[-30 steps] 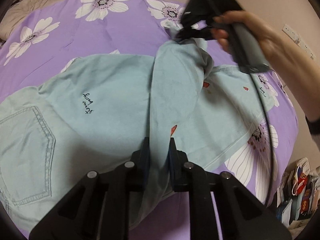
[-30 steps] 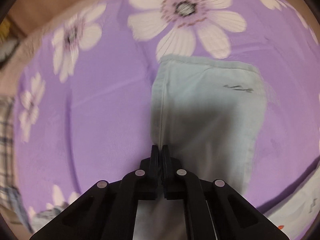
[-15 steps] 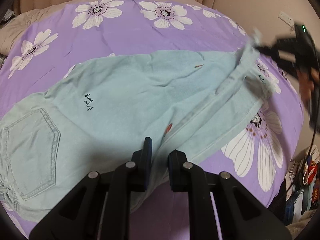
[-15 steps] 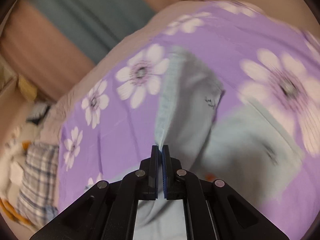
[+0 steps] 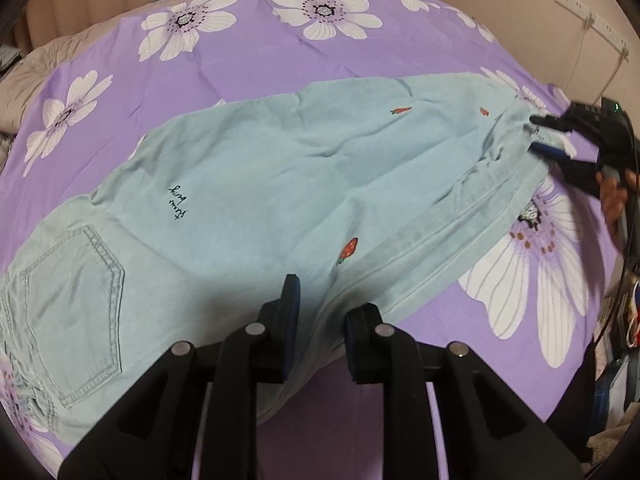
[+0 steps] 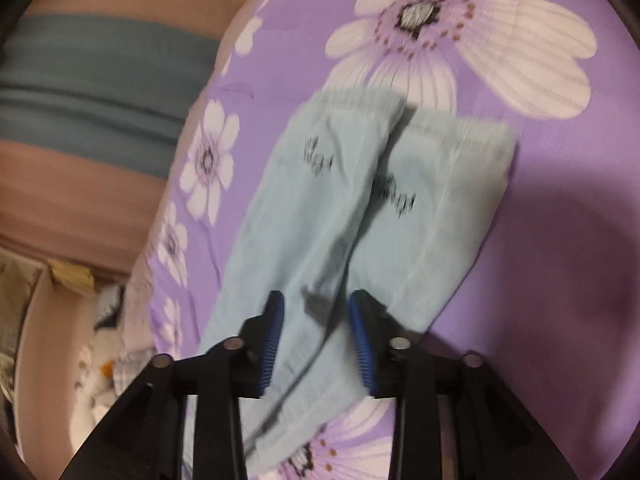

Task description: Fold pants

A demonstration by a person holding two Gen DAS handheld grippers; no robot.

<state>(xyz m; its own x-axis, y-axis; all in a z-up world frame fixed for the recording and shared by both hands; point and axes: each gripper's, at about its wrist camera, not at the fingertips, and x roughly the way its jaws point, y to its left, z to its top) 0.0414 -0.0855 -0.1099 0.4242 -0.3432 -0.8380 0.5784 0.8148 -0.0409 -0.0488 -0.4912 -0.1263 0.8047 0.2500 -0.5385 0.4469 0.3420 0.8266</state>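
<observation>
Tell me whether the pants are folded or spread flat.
Folded once lengthwise: the pants lie flat on the bedspread, one leg stacked on the other, both hems together in the right wrist view.

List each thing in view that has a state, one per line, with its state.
pants: lying flat on the bed, one leg laid over the other, back pocket up
left gripper: open, over the pants' near edge
right gripper: open, at the leg cuffs
bedspread: spread out under the pants
</observation>
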